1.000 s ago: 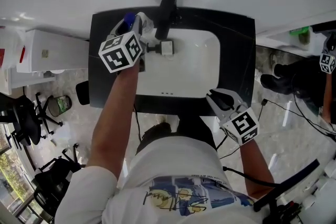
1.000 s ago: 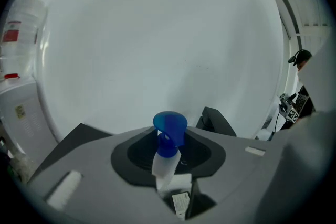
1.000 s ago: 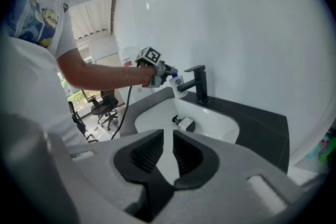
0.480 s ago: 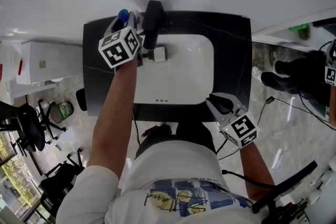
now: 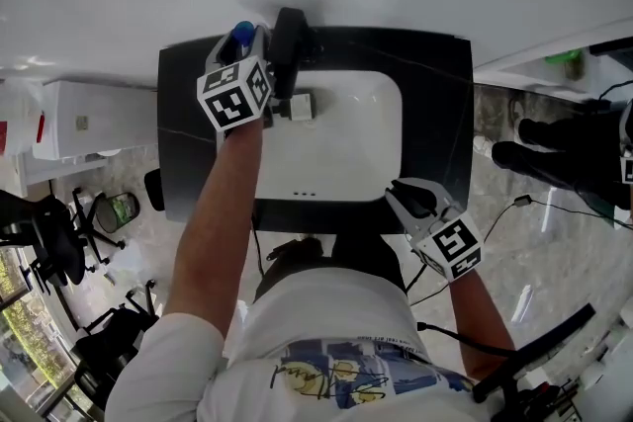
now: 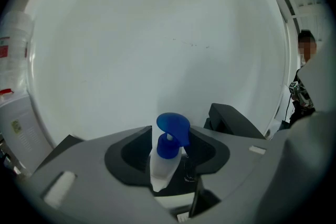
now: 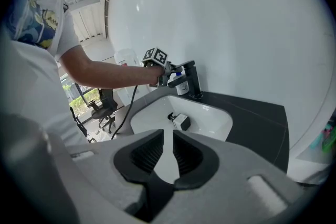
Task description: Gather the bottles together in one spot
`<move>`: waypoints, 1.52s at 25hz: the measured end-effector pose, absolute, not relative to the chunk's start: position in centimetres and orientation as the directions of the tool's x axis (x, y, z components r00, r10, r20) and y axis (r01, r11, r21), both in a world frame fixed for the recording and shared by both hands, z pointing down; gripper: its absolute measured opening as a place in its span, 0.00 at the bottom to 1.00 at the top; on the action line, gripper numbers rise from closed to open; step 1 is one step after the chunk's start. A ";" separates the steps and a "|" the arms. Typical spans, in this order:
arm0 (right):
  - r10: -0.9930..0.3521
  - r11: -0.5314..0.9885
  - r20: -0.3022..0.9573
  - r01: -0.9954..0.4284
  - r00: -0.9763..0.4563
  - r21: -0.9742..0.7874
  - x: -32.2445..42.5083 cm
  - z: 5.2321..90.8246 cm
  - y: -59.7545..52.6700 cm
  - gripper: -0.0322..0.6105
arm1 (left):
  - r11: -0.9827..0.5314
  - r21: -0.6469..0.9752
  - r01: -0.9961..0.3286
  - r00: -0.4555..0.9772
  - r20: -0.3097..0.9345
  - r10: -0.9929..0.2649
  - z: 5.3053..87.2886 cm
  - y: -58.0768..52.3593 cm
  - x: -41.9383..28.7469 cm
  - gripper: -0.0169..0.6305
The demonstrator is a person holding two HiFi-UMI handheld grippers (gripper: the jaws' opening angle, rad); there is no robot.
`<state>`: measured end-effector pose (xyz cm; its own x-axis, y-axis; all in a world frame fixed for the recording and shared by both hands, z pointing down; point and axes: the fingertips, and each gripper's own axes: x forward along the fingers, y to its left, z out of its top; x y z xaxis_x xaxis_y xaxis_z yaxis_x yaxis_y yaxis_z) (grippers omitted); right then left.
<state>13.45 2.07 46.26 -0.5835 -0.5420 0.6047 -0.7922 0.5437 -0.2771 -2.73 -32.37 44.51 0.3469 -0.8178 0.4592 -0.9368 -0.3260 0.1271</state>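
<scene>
A white bottle with a blue pump cap [image 6: 167,150] stands at the back left of the black counter [image 5: 440,114], close to the black faucet [image 5: 289,40]. Its blue cap [image 5: 242,33] shows in the head view. My left gripper [image 6: 169,134] surrounds it; the jaws have just been opening and now stand apart from the bottle's sides, so it is open. From the right gripper view the bottle [image 7: 181,85] sits beside the faucet [image 7: 192,78]. My right gripper [image 7: 168,139] hovers at the counter's front right [image 5: 407,198], its jaws slightly apart with nothing between them.
The white sink basin [image 5: 346,153] fills the counter's middle, with a small white-and-black object [image 5: 300,105] lying in it under the faucet. A wall rises right behind the counter. A green item [image 5: 566,60] sits on a white ledge far right. Office chairs stand on the floor to the left.
My left gripper has carried the blue-capped bottle a little closer to the faucet and lower, and its jaws now stand wider around it. The right gripper has stayed put.
</scene>
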 end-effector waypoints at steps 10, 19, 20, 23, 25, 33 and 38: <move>-0.527 0.567 0.609 -0.779 -0.592 -0.266 12.7 46.1 1.6 0.14 | -0.367 0.094 -0.925 0.372 0.414 -0.831 43.3 -29.8 -4.2 0.41; -0.516 0.605 0.599 -0.756 -0.612 -0.251 9.9 45.7 1.2 0.14 | -0.305 0.124 -0.944 0.329 0.414 -0.849 43.8 -25.3 -8.2 0.36; -0.516 0.608 0.599 -0.754 -0.612 -0.247 9.5 45.6 1.3 0.14 | -0.302 0.136 -0.944 0.331 0.421 -0.845 44.1 -24.6 -8.5 0.36; -0.514 0.613 0.601 -0.752 -0.612 -0.242 8.5 45.5 1.7 0.14 | -0.272 0.209 -0.939 0.340 0.464 -0.818 46.1 -22.5 -9.2 0.34; -0.508 0.615 0.606 -0.750 -0.612 -0.243 7.9 45.6 2.2 0.14 | -0.227 0.276 -0.934 0.344 0.518 -0.783 48.8 -21.0 -9.6 0.33; -0.492 0.600 0.628 -0.758 -0.602 -0.256 7.2 46.5 3.7 0.14 | -0.054 0.397 -0.916 0.332 0.678 -0.656 58.4 -17.5 -9.7 0.29; -0.489 0.586 0.635 -0.764 -0.598 -0.269 7.8 47.0 3.7 0.14 | 0.136 0.537 -0.833 0.355 0.706 -0.612 62.1 -17.6 -8.6 0.27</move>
<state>7.76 3.66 47.02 -0.5984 -0.4888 0.6348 -0.7641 0.5865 -0.2687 -8.56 -17.59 62.11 0.3551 -0.6124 0.7063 -0.8326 0.1363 0.5368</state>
